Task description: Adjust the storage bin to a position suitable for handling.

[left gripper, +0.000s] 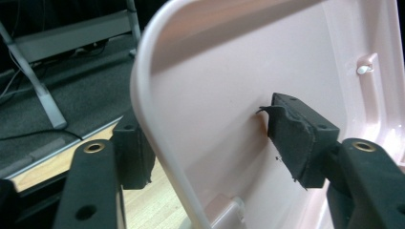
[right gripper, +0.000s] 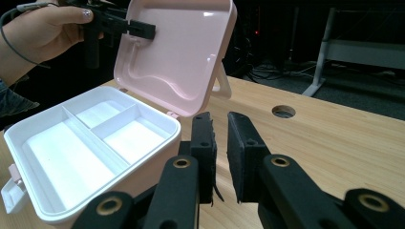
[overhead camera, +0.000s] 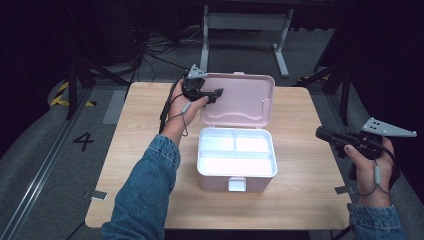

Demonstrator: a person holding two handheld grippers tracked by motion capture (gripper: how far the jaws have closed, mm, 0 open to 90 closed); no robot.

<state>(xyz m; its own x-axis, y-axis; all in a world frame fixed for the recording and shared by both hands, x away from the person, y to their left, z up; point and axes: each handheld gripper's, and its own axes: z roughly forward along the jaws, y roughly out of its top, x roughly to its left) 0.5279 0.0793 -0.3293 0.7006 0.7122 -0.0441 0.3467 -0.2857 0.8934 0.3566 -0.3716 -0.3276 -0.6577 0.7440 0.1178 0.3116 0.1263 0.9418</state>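
- High view: a pale pink plastic storage box (overhead camera: pixel 237 175) with rounded corners sits near the centre of the light wooden table (overhead camera: pixel 310 195), its front latch tab (overhead camera: pixel 237 184) pointing to 6 o'clock. Its white inner tray (overhead camera: pixel 236 154) is split into two small compartments at the back and one long compartment in front, all bare. The pink hinged lid (overhead camera: pixel 245 100) stands raised at the box's 12 o'clock side, inner face toward the person. The left gripper (overhead camera: pixel 216 95) sits at the lid's 9 o'clock edge, held by the left hand (overhead camera: pixel 187 102) in a denim sleeve. The right gripper (overhead camera: pixel 324 133) hovers at the box's 3 o'clock, well apart from it, past the table's edge.
- Left gripper view: the lid's rounded rim (left gripper: pixel 157 138) runs between the two black jaws, one pad (left gripper: pixel 293 138) facing the smooth inner face, the other behind the lid. A gap shows between pad and plastic, so the claw is released and straddles the lid edge. A small white peg (left gripper: pixel 363 69) sticks out at 2 o'clock.
- Right gripper view: the right claw's jaws stand slightly apart with nothing between them, released. The box lies at 9 o'clock with its tray glossy white; the lid leans back at 11 o'clock, and a round hole (right gripper: pixel 283 111) in the table shows at 2 o'clock.
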